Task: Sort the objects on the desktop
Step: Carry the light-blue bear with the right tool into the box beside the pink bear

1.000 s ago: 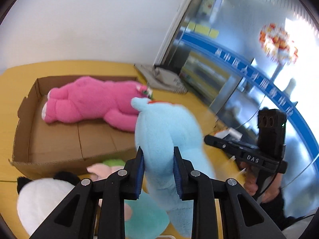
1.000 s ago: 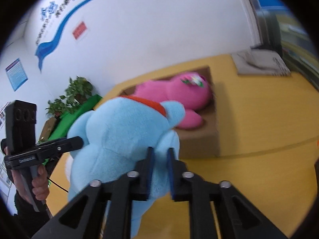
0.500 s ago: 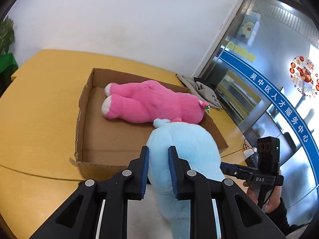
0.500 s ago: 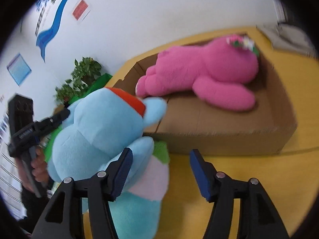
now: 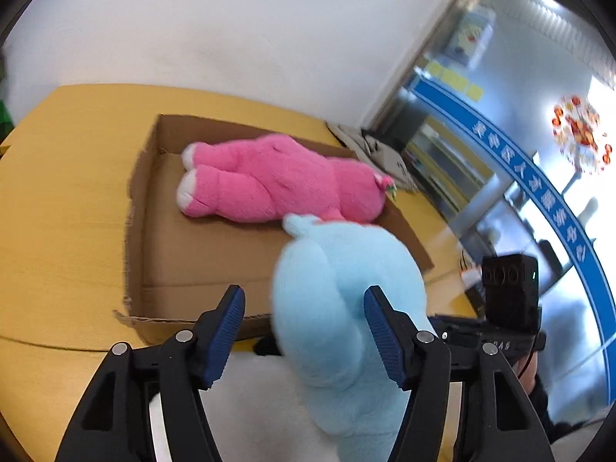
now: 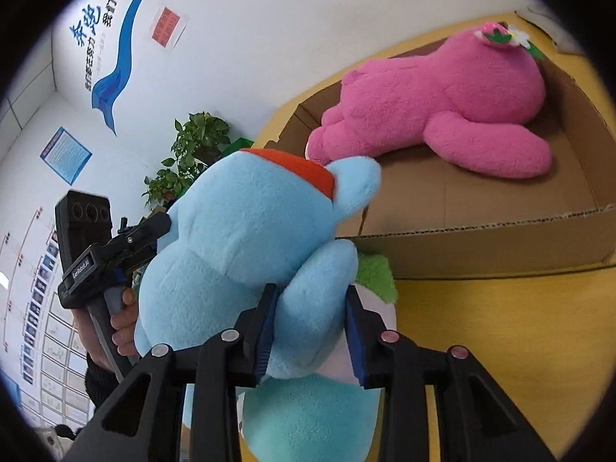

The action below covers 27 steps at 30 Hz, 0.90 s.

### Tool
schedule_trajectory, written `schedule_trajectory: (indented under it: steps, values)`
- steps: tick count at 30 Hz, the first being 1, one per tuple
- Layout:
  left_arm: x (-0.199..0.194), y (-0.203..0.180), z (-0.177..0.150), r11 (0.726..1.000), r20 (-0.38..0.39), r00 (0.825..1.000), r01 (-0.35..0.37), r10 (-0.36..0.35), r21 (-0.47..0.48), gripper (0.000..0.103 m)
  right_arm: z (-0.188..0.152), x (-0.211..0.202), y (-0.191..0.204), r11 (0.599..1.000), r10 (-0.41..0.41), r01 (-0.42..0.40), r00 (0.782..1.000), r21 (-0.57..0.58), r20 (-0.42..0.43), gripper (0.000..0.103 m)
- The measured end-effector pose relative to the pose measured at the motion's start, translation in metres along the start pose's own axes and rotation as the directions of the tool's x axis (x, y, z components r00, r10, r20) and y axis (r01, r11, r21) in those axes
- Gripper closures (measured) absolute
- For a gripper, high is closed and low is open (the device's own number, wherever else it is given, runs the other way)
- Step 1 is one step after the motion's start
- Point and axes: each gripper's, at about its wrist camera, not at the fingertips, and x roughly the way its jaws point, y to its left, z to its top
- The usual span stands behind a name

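Note:
A light blue plush toy (image 5: 346,308) with a red collar (image 6: 304,165) hangs just in front of the open cardboard box (image 5: 184,254). A pink plush bear (image 5: 277,181) lies inside the box along its far wall. My left gripper (image 5: 304,300) is opening; the blue toy sits between its jaws and the left pad (image 5: 227,327) stands clear of it. My right gripper (image 6: 311,308) is closing on a limb of the blue toy (image 6: 246,238), and both of its pads press into the fur.
Below the blue toy lie a white plush (image 5: 250,404) and a teal, pink and green plush (image 6: 377,277). The box stands on a yellow table (image 5: 57,192), with a grey folded bundle (image 5: 377,146) behind it. A potted plant (image 6: 192,146) stands by the wall.
The left jaws, shut on the blue toy before, have spread wide. The right jaws let go, opened, and have closed in on the toy's limb. Both views came nearer the box.

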Motion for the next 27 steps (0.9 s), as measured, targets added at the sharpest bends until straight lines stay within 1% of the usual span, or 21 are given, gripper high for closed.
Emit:
schedule_trajectory:
  steps: [1,3,5,8,12,14,16,18,20,22,25,26,27]
  values:
    - [0.003,-0.003,-0.001,1.000,-0.011,1.000,0.007,-0.007,0.018,0.058,0.000,0.002,0.001,1.000,0.011,-0.011,1.000,-0.001,-0.008,0.072]
    - [0.001,-0.006,-0.001,1.000,-0.009,1.000,-0.001,0.001,0.031,0.075,-0.002,0.003,0.001,1.000,0.018,-0.018,1.000,0.002,-0.012,0.073]
    - [-0.003,-0.007,-0.001,0.999,0.001,1.000,-0.011,0.011,0.033,0.075,-0.001,0.000,0.000,1.000,0.025,-0.025,1.000,0.008,0.010,0.078]
    - [-0.013,-0.006,-0.005,1.000,0.018,1.000,-0.003,0.003,0.029,0.076,0.002,-0.012,0.006,0.999,0.039,-0.038,0.998,-0.008,0.055,0.082]
    - [-0.033,-0.005,-0.001,1.000,0.100,0.995,0.021,-0.023,0.020,0.077,0.013,-0.016,0.023,0.997,0.042,-0.037,0.996,-0.068,0.076,0.082]
    - [-0.041,-0.004,0.006,0.999,0.148,0.988,0.032,-0.035,0.022,0.077,0.020,-0.017,0.031,0.995,0.043,-0.035,0.995,-0.096,0.087,0.082]
    - [-0.046,-0.002,0.018,0.999,0.204,0.978,0.033,-0.039,0.031,0.077,0.033,-0.019,0.040,0.992,0.041,-0.027,0.993,-0.127,0.107,0.082]
    - [-0.050,0.001,0.033,0.999,0.258,0.965,0.031,-0.041,0.040,0.077,0.052,-0.023,0.051,0.987,0.036,-0.015,0.991,-0.163,0.130,0.082]
    - [-0.048,0.006,0.052,0.999,0.285,0.958,0.016,-0.028,0.046,0.077,0.075,-0.020,0.060,0.980,0.016,0.013,0.989,-0.200,0.145,0.082]
    - [-0.041,0.015,0.070,0.999,0.299,0.954,-0.012,-0.002,0.044,0.077,0.100,-0.015,0.068,0.971,-0.008,0.046,0.987,-0.236,0.159,0.082]
    - [-0.020,0.034,0.089,0.996,0.292,0.954,-0.080,0.066,0.035,0.077,0.135,-0.003,0.077,0.955,-0.046,0.094,0.984,-0.283,0.173,0.082]
    - [-0.012,0.042,0.091,0.995,0.274,0.958,-0.098,0.087,0.028,0.077,0.143,0.007,0.074,0.953,-0.061,0.105,0.985,-0.284,0.158,0.082]
    - [-0.002,0.051,0.088,0.994,0.242,0.965,-0.110,0.103,0.016,0.077,0.148,0.021,0.070,0.952,-0.080,0.116,0.988,-0.283,0.135,0.082]
